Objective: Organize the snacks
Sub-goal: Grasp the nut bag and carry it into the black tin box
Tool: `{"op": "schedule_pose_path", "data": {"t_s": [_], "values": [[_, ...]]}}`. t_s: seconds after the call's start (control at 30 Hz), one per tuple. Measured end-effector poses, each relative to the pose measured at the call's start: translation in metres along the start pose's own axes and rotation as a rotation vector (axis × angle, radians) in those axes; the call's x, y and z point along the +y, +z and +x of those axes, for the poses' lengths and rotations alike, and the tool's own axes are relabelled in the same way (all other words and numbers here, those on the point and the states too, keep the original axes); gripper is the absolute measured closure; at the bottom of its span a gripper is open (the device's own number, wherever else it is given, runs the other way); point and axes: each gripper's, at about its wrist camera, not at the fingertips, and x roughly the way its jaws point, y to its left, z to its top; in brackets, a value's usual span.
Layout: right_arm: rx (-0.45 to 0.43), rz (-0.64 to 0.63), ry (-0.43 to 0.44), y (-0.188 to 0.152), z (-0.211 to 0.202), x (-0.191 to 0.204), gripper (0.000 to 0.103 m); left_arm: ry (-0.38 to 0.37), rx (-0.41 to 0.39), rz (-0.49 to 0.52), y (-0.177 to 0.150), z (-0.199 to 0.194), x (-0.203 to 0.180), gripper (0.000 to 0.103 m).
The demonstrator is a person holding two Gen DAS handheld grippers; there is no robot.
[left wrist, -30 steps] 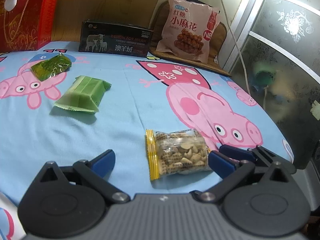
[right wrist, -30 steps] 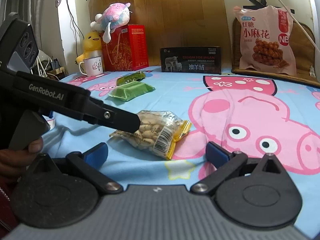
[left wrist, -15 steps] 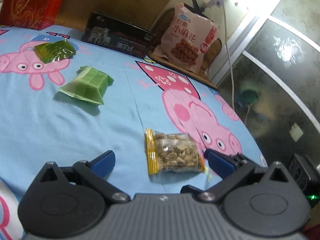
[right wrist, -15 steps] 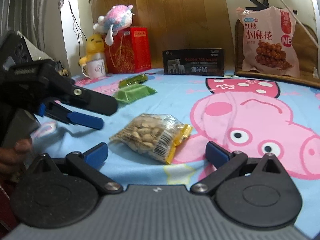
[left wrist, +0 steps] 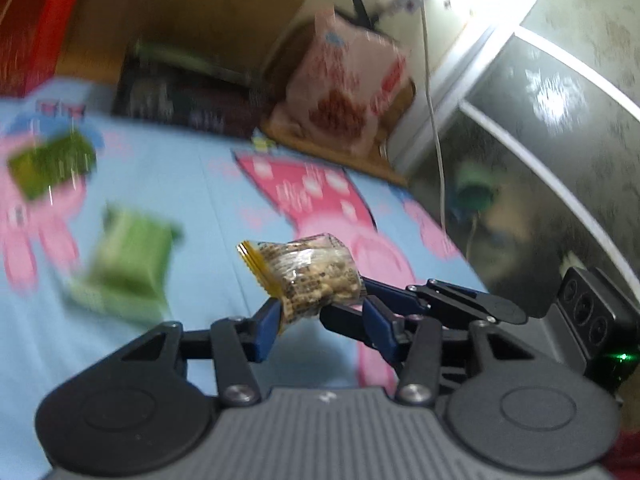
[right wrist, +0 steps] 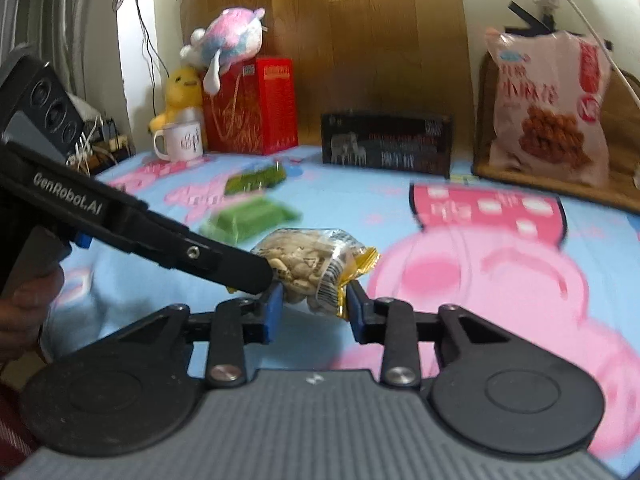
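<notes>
A clear packet of nuts [left wrist: 308, 276] with a yellow sealed edge hangs just above the blue cartoon-pig cloth [left wrist: 208, 208], gripped from both sides. My left gripper [left wrist: 320, 312] is closing, its blue pads pressing the packet's lower end. From the right, my right gripper [left wrist: 346, 298] clamps the other end. In the right wrist view the same packet [right wrist: 316, 268] sits squeezed between the closing right gripper [right wrist: 314, 312], while the left gripper [right wrist: 262, 280] reaches in from the left, held by a hand [right wrist: 24, 312].
A pale green packet [right wrist: 248, 220] and a dark green packet [right wrist: 256, 178] lie on the cloth behind. Along the back stand a black box [right wrist: 388, 146], a big pink snack bag [right wrist: 548, 112], a red box [right wrist: 252, 108], a mug [right wrist: 180, 140] and plush toys [right wrist: 228, 40].
Both grippers went from wide open around the lying packet to closed on it. The packet has come up off the cloth, and both views have shifted with blur.
</notes>
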Motion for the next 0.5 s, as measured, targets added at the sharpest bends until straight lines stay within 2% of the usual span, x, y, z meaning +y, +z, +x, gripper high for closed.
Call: {"op": "schedule_pose_path", "data": {"t_s": [0.2, 0.3, 0.4, 0.5], "values": [[-0.077, -0.015, 0.017, 0.076, 0.066, -0.029, 0.066, 0.076, -0.124, 0.033, 0.099, 0.015, 0.029, 0.058], [-0.106, 0.046, 0.014, 0.115, 0.11, -0.052, 0.066, 0.107, -0.166, 0.024, 0.151, 0.037, 0.051, 0.058], [-0.11, 0.103, -0.009, 0.145, 0.158, -0.076, 0.066, 0.146, -0.173, 0.005, 0.194, 0.066, 0.076, 0.058], [-0.079, 0.131, -0.041, 0.158, 0.2, -0.092, 0.066, 0.201, -0.16, -0.014, 0.222, 0.097, 0.099, 0.057]]}}
